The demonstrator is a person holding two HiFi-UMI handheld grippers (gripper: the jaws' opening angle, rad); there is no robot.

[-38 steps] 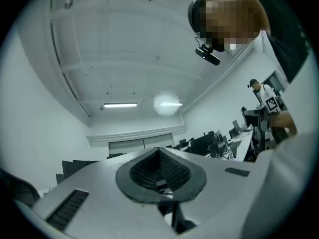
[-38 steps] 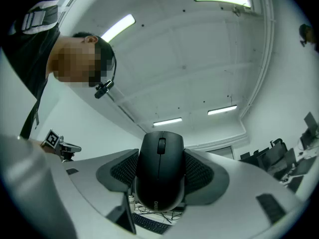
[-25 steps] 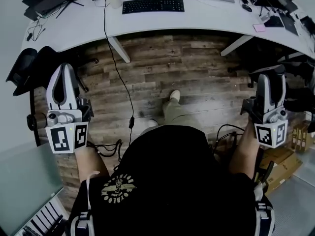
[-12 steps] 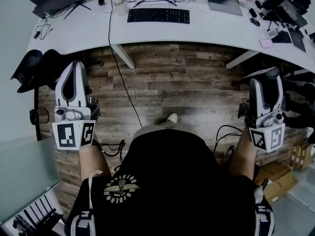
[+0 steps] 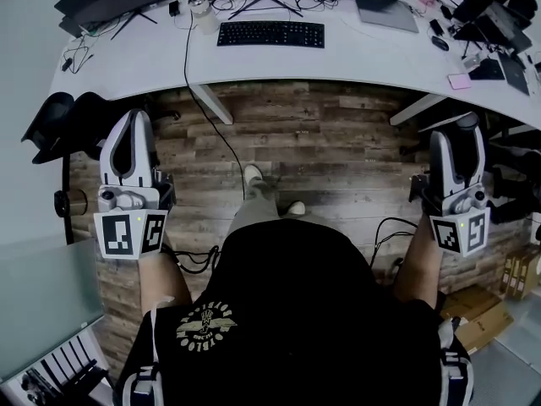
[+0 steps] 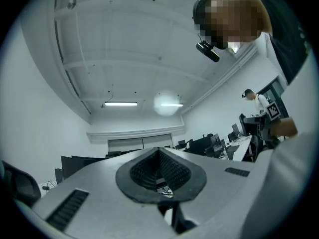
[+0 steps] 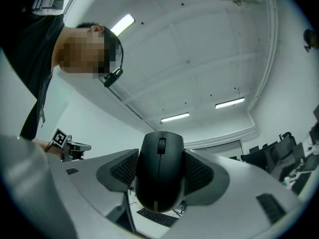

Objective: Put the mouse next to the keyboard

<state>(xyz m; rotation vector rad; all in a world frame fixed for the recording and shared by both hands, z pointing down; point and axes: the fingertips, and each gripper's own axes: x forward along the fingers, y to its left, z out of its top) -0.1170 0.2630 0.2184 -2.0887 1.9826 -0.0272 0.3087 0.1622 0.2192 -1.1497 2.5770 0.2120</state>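
A black keyboard lies on the long white desk at the top of the head view. My right gripper is held out over the wood floor at the right, short of the desk. It is shut on a black mouse, which fills the gap between the ribbed pads with its wheel end up. Under the mouse, the keyboard shows small in the right gripper view. My left gripper hangs over the floor at the left, shut and holding nothing; its pads meet at the tip.
A laptop, a second mouse, a pink note and monitor stands sit on the desk. A black cable drops from it to the floor. A dark chair stands left, cardboard boxes right.
The person has stepped forward; the desk and keyboard sit nearer and lower in the head view. Both grippers travelled along with it, and the right one's grip on the mouse is unchanged.
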